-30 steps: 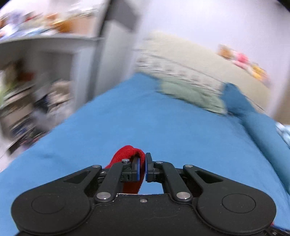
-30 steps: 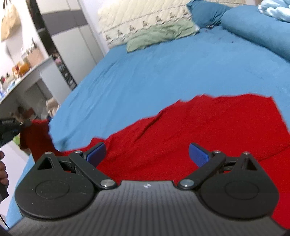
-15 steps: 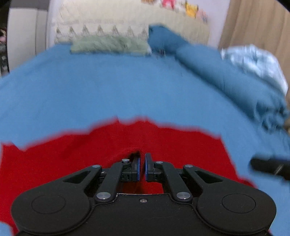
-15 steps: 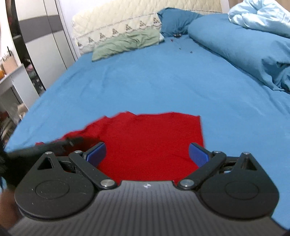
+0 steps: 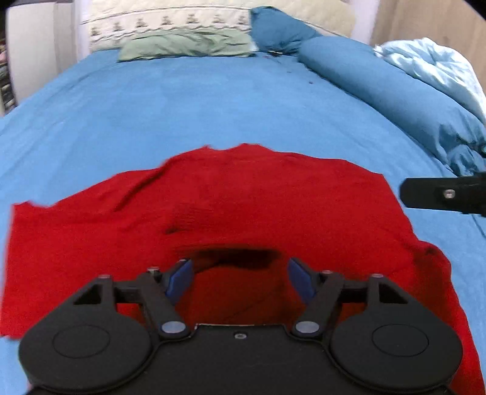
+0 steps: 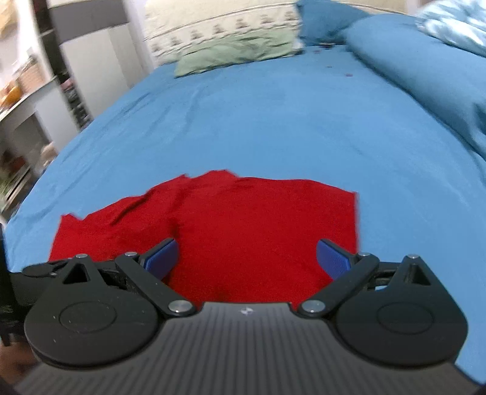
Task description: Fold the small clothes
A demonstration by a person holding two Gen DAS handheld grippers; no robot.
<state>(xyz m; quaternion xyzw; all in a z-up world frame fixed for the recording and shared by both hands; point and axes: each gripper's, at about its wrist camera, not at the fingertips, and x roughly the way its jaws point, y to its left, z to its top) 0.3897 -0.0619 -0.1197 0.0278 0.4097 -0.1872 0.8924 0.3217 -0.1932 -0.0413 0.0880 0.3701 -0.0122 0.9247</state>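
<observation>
A red garment (image 5: 243, 206) lies spread on the blue bed sheet (image 5: 212, 106), with a few creases at its left side. My left gripper (image 5: 241, 276) is open and empty just above the garment's near part. The garment also shows in the right wrist view (image 6: 258, 224). My right gripper (image 6: 247, 258) is open and empty, held over the garment's near edge. A finger of the right gripper (image 5: 443, 196) shows at the right edge of the left wrist view, beside the garment's right side.
A green cloth (image 5: 188, 44) and a patterned cream headboard cover (image 5: 170, 21) lie at the far end. A blue pillow (image 5: 279, 27), a rolled blue duvet (image 5: 388, 88) and a pale blue quilt (image 5: 434, 66) line the right side. Shelves and a cupboard (image 6: 79, 57) stand left.
My left gripper swung right carrying the red cloth over the garment, then opened and let it go. My right gripper stayed open and drew back, so the garment looks smaller.
</observation>
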